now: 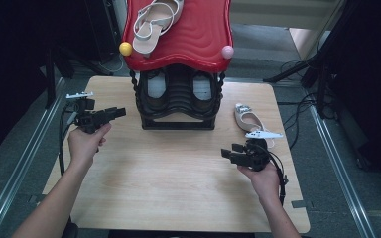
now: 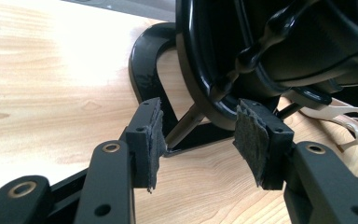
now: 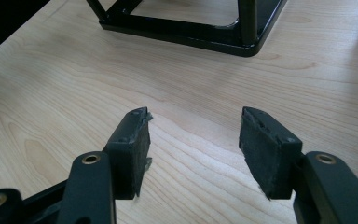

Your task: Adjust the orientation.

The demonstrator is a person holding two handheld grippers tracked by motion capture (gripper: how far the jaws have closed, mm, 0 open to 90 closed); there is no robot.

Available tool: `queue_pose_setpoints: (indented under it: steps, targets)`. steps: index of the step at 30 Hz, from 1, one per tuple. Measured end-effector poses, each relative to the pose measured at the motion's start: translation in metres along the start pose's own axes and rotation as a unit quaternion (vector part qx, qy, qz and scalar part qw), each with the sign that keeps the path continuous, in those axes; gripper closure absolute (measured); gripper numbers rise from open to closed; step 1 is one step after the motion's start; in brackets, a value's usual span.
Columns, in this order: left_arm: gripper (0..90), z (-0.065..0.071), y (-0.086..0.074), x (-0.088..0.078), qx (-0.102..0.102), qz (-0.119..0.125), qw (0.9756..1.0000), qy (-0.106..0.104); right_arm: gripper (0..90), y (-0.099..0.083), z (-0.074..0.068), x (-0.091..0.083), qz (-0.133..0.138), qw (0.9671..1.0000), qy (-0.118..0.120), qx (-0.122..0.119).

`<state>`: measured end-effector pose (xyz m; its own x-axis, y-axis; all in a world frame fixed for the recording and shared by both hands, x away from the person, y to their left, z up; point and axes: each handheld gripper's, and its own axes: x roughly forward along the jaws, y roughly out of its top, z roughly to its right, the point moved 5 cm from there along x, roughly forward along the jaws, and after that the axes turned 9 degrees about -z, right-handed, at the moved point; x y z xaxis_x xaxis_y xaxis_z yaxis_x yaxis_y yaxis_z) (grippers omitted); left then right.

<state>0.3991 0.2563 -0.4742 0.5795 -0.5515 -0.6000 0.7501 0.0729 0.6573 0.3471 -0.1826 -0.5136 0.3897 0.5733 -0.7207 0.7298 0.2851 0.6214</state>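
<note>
The table carries a black shoe rack at the middle of its far edge, with a red top shelf holding a sandal. A flat shoe lies near the right edge, its long axis running roughly from far to near. The right gripper sits just nearer than that shoe, jaws parted and empty. The left gripper points at the rack's left foot, jaws parted, gripping nothing.
</note>
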Motion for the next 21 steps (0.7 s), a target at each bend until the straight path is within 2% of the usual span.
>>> queue_pose_setpoints:
  steps: [4,12,15,19,21]
  targets:
    - [50.5,-0.002,-0.008,0.0,-0.001,0.005,1.0,-0.004,44.5,0.001,0.002,0.0,0.002,1.0,-0.001,0.002]
    - [48.1,-0.004,-0.022,0.003,0.011,0.005,0.9999,0.009,46.8,0.002,0.005,-0.002,0.005,1.0,-0.001,0.002]
    - [46.1,-0.006,-0.028,0.005,0.014,-0.003,0.9999,0.01,49.6,0.002,0.009,-0.002,0.005,0.9999,0.003,0.009]
    - [45.2,-0.006,-0.036,0.008,0.013,-0.011,0.9998,-0.003,53.7,0.002,0.015,-0.001,0.003,0.9999,-0.002,0.013]
    - [45.2,-0.006,-0.038,0.009,0.023,-0.017,0.9996,0.005,57.1,0.003,0.018,-0.002,0.003,0.9999,-0.004,0.016]
